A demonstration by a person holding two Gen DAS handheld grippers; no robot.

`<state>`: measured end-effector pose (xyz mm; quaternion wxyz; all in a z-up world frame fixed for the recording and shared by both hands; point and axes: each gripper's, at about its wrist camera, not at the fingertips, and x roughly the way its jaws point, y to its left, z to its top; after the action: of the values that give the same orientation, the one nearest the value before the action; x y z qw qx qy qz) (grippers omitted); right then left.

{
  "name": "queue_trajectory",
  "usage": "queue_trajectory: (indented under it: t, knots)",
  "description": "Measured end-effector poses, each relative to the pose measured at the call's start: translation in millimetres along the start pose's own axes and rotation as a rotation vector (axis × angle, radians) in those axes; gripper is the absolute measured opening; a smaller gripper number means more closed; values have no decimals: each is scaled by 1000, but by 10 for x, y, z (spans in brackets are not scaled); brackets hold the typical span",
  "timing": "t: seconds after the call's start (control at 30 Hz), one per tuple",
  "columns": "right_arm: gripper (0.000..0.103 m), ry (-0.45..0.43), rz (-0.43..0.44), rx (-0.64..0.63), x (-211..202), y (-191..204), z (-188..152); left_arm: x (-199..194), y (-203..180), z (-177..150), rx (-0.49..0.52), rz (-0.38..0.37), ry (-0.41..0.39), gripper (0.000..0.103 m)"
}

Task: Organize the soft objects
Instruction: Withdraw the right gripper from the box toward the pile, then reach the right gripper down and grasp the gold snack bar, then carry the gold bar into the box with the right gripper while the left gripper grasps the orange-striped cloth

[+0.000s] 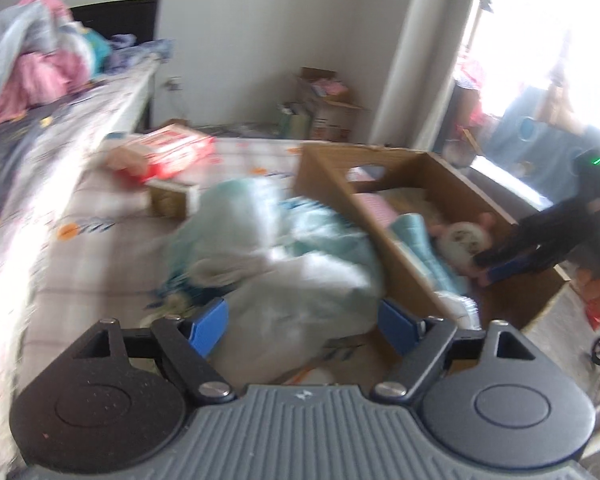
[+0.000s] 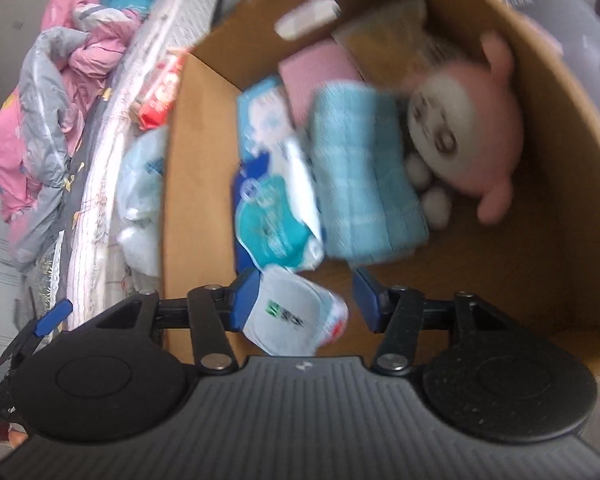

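Left wrist view: the left gripper (image 1: 300, 322) has its blue pads spread wide on either side of a pale, crumpled plastic bag (image 1: 276, 256) with blue-green contents; the pads do not press on it. The bag lies on a checked bedsheet (image 1: 112, 216), just beside the outer wall of a cardboard box (image 1: 332, 184). Motion blur smears the bag, so its contents cannot be made out. Farther off on the sheet sits a red-and-white packet (image 1: 172, 152).

Right wrist view: the right gripper (image 2: 302, 300) hangs over the box's near corner with jaws apart. A white tissue pack (image 2: 296, 312) touches the left pad while the right pad stands clear; its lower end is cut off behind the gripper body, and whether it is resting or falling cannot be told. Beyond it a blue-and-white wipes packet (image 2: 272, 184) and a folded light-blue towel (image 2: 364, 176) lie side by side, long axes running away from the camera. A pink plush toy (image 2: 468, 128) lies beside the towel, face turned toward it. A pink folded cloth (image 2: 320, 72) is half hidden behind the towel.
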<state>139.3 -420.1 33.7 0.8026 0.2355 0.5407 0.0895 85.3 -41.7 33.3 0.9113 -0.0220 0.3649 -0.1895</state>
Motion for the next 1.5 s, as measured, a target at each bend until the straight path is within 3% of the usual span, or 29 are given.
queue_trajectory:
  t: [0.13,0.27,0.47,0.63,0.8,0.93,1.1,1.2,1.3,1.4,1.43,1.5]
  knots:
    - [67,-30,25,-93,-33,396,52,-3,260,-195,-36,63,41,84]
    - [67,-3,97,-166,99,861,28,86,478,-370,-105,109,81,83]
    - [67,65,197,-289,367,1554,-122,161,697,-449,-121,175,61,77]
    - [67,35,165,-400,474,2051,-58,195,862,-342,-126,176,20,76]
    - [67,-28,147,-521,682,2528,306,296,1041,-33,-107,205,-84,76]
    - [67,-40,85,-621,1146,2926,694,523,1219,152,-125,200,-84,73]
    - [67,13,-23,-778,2041,3292,1055,710,1345,116,-155,185,-46,72]
    - [64,9,-90,-878,2534,3440,1151,755,1440,37,-178,190,-17,71]
    - [52,10,-146,-913,2896,3472,1244,720,1534,-58,-204,198,2,70]
    - [40,15,-186,-920,3080,3452,1307,619,1593,-135,-221,204,5,70]
    - [30,9,-196,-923,3089,3433,1296,581,1606,-155,-222,205,6,70]
    - [29,15,-174,-879,3055,3394,1358,505,1609,-186,-221,204,9,70]
